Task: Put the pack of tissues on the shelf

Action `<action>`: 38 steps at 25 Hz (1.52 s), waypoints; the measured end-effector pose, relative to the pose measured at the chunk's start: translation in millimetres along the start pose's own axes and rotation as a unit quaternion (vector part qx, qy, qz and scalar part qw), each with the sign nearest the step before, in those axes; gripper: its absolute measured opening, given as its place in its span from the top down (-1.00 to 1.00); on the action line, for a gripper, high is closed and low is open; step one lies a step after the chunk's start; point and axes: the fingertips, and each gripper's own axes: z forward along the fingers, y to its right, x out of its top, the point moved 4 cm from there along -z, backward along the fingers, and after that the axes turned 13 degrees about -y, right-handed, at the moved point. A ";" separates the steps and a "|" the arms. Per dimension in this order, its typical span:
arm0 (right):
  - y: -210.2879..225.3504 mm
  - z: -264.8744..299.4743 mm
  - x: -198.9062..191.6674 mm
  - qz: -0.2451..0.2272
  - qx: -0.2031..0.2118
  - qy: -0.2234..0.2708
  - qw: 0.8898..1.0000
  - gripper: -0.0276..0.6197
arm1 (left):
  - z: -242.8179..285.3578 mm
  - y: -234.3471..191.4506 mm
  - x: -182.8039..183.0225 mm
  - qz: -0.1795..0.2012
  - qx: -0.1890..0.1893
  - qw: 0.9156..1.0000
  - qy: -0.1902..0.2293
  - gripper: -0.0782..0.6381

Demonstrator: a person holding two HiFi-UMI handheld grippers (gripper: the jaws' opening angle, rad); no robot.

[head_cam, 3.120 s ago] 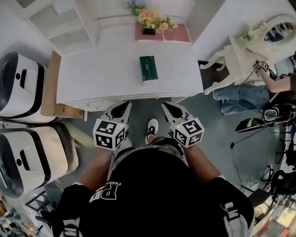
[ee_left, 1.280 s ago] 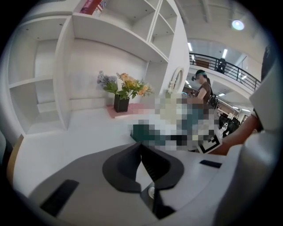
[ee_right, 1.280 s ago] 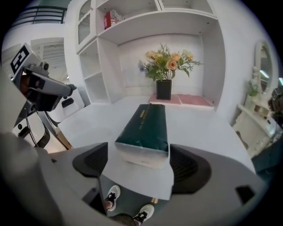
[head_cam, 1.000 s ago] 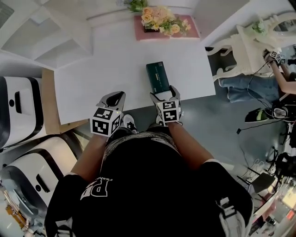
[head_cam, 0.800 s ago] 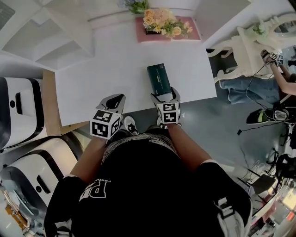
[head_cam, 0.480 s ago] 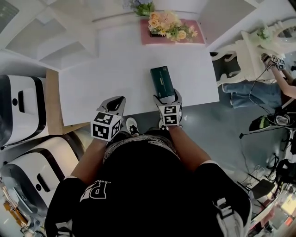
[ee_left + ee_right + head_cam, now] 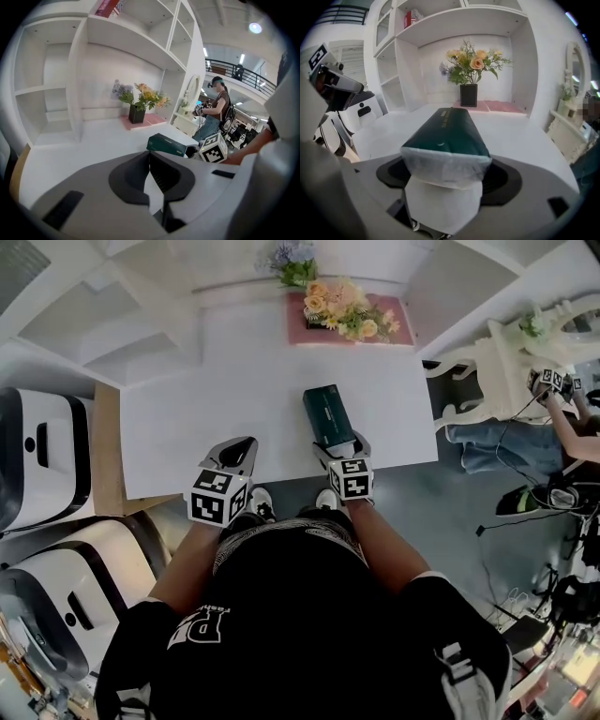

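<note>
The pack of tissues, dark green with a white near end, lies on the white table close to its front edge. My right gripper reaches over that edge, and its jaws press against both sides of the pack's near end. In the right gripper view the pack fills the gap of the right gripper and points toward the flowers. My left gripper hovers shut at the front edge, left of the pack, holding nothing. From the left gripper the pack shows ahead to the right.
A black vase of flowers stands on a pink mat at the table's back. White shelves rise at the back left. White machines sit on the left, and an ornate white dresser and a person on the right.
My right gripper came forward from below the table edge, and its jaws now sit round the pack's near end. The left gripper rose to the edge and stayed shut.
</note>
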 end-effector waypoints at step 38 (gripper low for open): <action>-25.6 -203.1 190.5 -0.082 0.121 0.205 0.968 -0.41 | -97.0 26.3 120.0 0.009 0.027 0.980 0.196 0.74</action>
